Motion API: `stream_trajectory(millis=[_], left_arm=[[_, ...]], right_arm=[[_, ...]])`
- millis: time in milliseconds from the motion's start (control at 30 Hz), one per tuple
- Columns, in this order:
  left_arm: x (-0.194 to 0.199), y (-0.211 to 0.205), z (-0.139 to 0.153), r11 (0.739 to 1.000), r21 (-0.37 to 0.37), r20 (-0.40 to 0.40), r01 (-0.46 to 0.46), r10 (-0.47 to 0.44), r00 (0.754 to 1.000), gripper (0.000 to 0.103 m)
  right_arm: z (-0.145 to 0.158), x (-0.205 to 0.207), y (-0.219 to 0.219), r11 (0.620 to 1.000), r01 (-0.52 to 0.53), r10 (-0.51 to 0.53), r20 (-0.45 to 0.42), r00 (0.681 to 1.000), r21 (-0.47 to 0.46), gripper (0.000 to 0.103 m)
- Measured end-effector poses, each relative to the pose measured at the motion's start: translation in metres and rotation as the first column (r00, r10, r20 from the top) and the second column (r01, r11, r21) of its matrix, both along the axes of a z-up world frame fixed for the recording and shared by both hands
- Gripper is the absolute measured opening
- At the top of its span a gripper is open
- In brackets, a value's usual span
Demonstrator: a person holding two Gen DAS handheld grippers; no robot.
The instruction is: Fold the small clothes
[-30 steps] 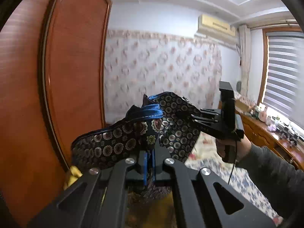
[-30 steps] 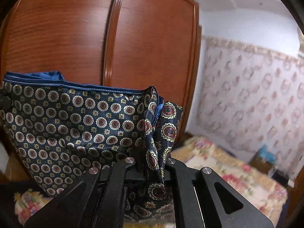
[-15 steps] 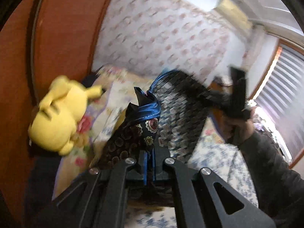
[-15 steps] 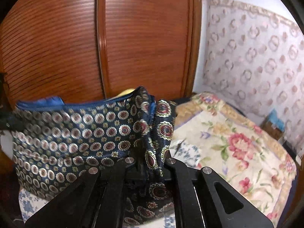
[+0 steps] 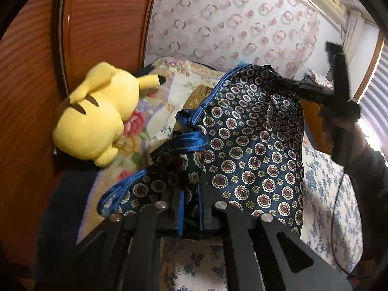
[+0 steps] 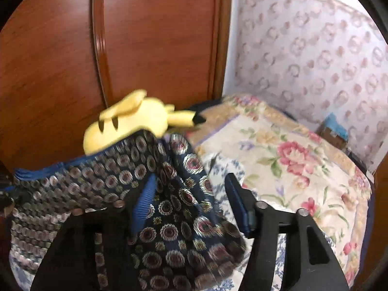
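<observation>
Two grippers work on one cloth (image 5: 254, 150), a dark blue one with little round flowers and a blue edge. It hangs just over the bed (image 6: 291, 150), near a yellow toy (image 5: 97, 118). The left gripper (image 5: 190, 214) is starting to open, but its jaws are close together and the cloth edge is pinched between them. The right gripper (image 6: 191, 206) is opening too; its jaws are wide apart and the cloth just drapes between them, loose. The cloth looks thin, light and floppy, maybe slippery like silk. It may slide and bunch up. The blue edge and the corners look like the best places to hold it.
</observation>
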State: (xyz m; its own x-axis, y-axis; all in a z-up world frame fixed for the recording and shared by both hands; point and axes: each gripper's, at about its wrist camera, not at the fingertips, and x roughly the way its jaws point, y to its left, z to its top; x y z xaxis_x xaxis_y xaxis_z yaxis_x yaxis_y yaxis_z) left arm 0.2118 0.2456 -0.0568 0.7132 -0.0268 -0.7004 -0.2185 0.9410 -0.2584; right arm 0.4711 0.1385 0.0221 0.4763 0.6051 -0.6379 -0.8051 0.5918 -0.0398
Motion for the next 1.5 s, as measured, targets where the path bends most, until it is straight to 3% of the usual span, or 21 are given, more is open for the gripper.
stream_trajectory(millis=[67, 167, 267, 367, 533, 767, 867, 1200, 1500], left_arm=[[-0.004, -0.004, 0.007, 1.000, 0.023, 0.013, 0.000, 0.000, 1.000, 0.015], [-0.009, -0.008, 0.021, 0.997, 0.073, 0.043, -0.010, 0.006, 0.999, 0.041], [-0.018, -0.020, 0.039, 0.988, 0.152, 0.087, -0.032, 0.019, 0.996, 0.047], [-0.026, -0.034, 0.052, 0.983, 0.179, 0.140, -0.032, 0.007, 0.990, 0.059], [-0.034, -0.064, 0.064, 0.986, 0.166, 0.189, 0.026, -0.057, 0.980, 0.061], [-0.041, -0.119, 0.076, 0.981, 0.184, 0.230, 0.064, -0.107, 0.967, 0.061], [-0.045, -0.143, 0.080, 0.977, 0.198, 0.241, 0.083, -0.131, 0.962, 0.061], [-0.075, -0.212, 0.095, 0.958, 0.258, 0.303, 0.123, -0.201, 0.932, 0.061], [-0.106, -0.244, 0.097, 0.950, 0.287, 0.304, 0.122, -0.211, 0.929, 0.061]], right_arm=[[0.014, -0.008, -0.011, 0.999, 0.011, -0.012, 0.019, 1.000, 0.036, 0.067], [0.033, -0.025, -0.034, 0.997, 0.022, -0.025, 0.028, 0.999, 0.076, 0.069], [0.041, -0.043, -0.057, 0.995, 0.040, -0.042, 0.016, 0.999, 0.095, 0.070], [0.042, -0.072, -0.089, 0.992, 0.066, -0.067, 0.007, 0.998, 0.109, 0.070], [0.037, -0.113, -0.139, 0.982, 0.133, -0.131, -0.025, 0.991, 0.132, 0.071], [0.037, -0.172, -0.203, 0.958, 0.242, -0.244, -0.006, 0.970, 0.156, 0.074], [0.043, -0.196, -0.227, 0.942, 0.289, -0.298, 0.030, 0.954, 0.170, 0.080], [0.054, -0.271, -0.295, 0.868, 0.442, -0.471, 0.100, 0.876, 0.225, 0.081], [0.054, -0.311, -0.332, 0.828, 0.499, -0.536, 0.100, 0.838, 0.257, 0.081]])
